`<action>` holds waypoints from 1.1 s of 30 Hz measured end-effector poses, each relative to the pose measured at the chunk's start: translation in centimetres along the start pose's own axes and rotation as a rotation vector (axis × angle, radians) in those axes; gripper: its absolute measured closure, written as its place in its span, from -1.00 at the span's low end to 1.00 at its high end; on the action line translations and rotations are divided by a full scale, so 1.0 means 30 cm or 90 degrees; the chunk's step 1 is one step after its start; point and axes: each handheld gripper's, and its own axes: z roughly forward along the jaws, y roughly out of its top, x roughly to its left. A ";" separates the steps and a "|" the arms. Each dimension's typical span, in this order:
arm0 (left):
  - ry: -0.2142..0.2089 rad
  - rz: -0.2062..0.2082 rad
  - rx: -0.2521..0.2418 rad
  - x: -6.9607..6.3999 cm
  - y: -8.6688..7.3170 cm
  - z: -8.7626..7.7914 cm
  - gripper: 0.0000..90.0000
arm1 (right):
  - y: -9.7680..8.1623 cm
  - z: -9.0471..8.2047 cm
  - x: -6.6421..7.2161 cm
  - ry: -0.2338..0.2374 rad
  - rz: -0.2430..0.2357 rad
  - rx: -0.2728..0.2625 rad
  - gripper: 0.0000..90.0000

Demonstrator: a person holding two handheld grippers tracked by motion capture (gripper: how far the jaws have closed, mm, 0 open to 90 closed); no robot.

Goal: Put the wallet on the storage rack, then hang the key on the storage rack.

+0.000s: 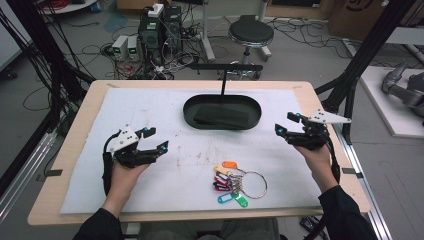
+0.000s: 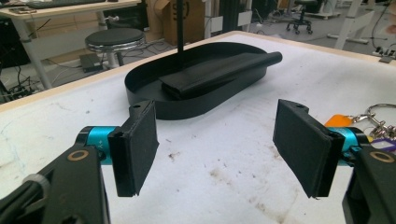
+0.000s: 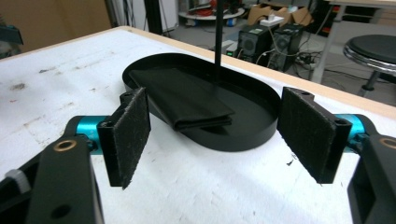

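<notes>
The black oval tray (image 1: 222, 121) sits at the far middle of the white mat (image 1: 150, 115), with a thin upright post (image 1: 223, 82) rising from it and a folded black piece (image 1: 221, 116) lying flat inside. Judging by the layout, the work in hand is likely hanging the key ring (image 1: 254, 184), which lies near the front edge, right of centre, with its coloured tags (image 1: 229, 186) fanned to its left. Neither tool holds anything: the left gripper (image 1: 156, 140) hovers over the near left of the mat with jaws spread wide, and the right gripper (image 1: 287, 124) hangs at the right edge, likewise wide open. A good pick probably means coming down on the bare metal loop rather than the loose tags, so it hangs freely.
</notes>
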 end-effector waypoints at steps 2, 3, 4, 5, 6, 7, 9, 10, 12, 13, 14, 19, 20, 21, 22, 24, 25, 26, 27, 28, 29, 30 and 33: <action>0.002 0.003 -0.006 -0.002 -0.002 -0.007 -0.32 | -0.022 -0.012 0.007 -0.006 0.007 0.000 -0.43; 0.000 0.004 -0.011 -0.003 -0.003 -0.011 -0.32 | -0.030 -0.015 0.008 -0.005 0.010 0.005 -0.44; -0.001 0.004 -0.014 -0.003 -0.003 -0.013 -0.32 | -0.038 -0.020 0.010 -0.008 0.010 0.005 -0.44; 0.000 0.003 -0.013 -0.003 -0.002 -0.015 -0.33 | -0.045 -0.024 0.012 -0.011 0.011 0.004 -0.44; 0.001 0.000 -0.013 -0.004 -0.002 -0.015 -0.34 | -0.052 -0.029 0.013 -0.016 0.013 0.003 -0.44; 0.000 -0.002 -0.013 -0.004 -0.003 -0.015 -0.35 | -0.058 -0.034 0.014 -0.018 0.015 0.001 -0.44; 0.008 0.002 -0.009 -0.008 -0.004 -0.016 -0.35 | -0.068 -0.042 0.016 -0.022 0.019 0.000 -0.45; 0.012 0.004 -0.010 -0.011 -0.004 -0.016 -0.35 | -0.071 -0.045 0.016 -0.023 0.020 0.000 -0.45; 0.013 0.010 -0.011 -0.015 -0.003 -0.019 -0.36 | -0.073 -0.049 0.016 -0.029 0.023 0.004 -0.45; 0.013 0.011 -0.013 -0.017 -0.002 -0.019 -0.36 | -0.074 -0.051 0.014 -0.028 0.023 0.008 -0.45; 0.014 0.012 -0.015 -0.019 -0.001 -0.020 -0.36 | -0.074 -0.051 0.013 -0.028 0.025 0.011 -0.45; 0.016 0.013 -0.020 -0.021 0.002 -0.018 -0.41 | -0.072 -0.061 0.014 -0.036 0.032 0.012 -0.52; 0.017 0.014 -0.020 -0.020 0.003 -0.017 -0.43 | -0.071 -0.064 0.016 -0.033 0.034 0.010 -0.52; 0.019 0.012 -0.024 -0.020 0.003 -0.016 -0.44 | -0.070 -0.068 0.017 -0.030 0.037 0.010 -0.52; 0.023 0.007 -0.028 -0.019 0.004 -0.017 -0.44 | -0.069 -0.071 0.018 -0.026 0.035 0.010 -0.54; 0.026 0.005 -0.030 -0.019 0.008 -0.019 -0.45 | -0.070 -0.078 0.021 -0.015 0.036 0.013 -0.55; 0.025 0.008 -0.031 -0.021 0.010 -0.019 -0.47 | -0.072 -0.081 0.022 -0.014 0.035 0.014 -0.55; 0.024 0.009 -0.029 -0.022 0.010 -0.020 -0.51 | -0.076 -0.084 0.025 -0.015 0.035 0.020 -0.55; 0.023 0.010 -0.029 -0.025 0.011 -0.020 -0.54 | -0.078 -0.085 0.026 -0.014 0.034 0.023 -0.55; 0.022 0.009 -0.031 -0.028 0.010 -0.020 -0.54 | -0.081 -0.088 0.028 -0.010 0.035 0.028 -0.55; 0.022 0.013 -0.028 -0.028 0.010 -0.020 -0.54 | -0.085 -0.093 0.031 -0.013 0.033 0.029 -0.55; 0.025 0.013 -0.025 -0.031 0.009 -0.019 -0.54 | -0.088 -0.096 0.033 -0.015 0.031 0.028 -0.55; 0.029 0.018 -0.019 -0.036 0.007 -0.019 -0.54 | -0.093 -0.104 0.037 -0.009 0.038 0.036 -0.54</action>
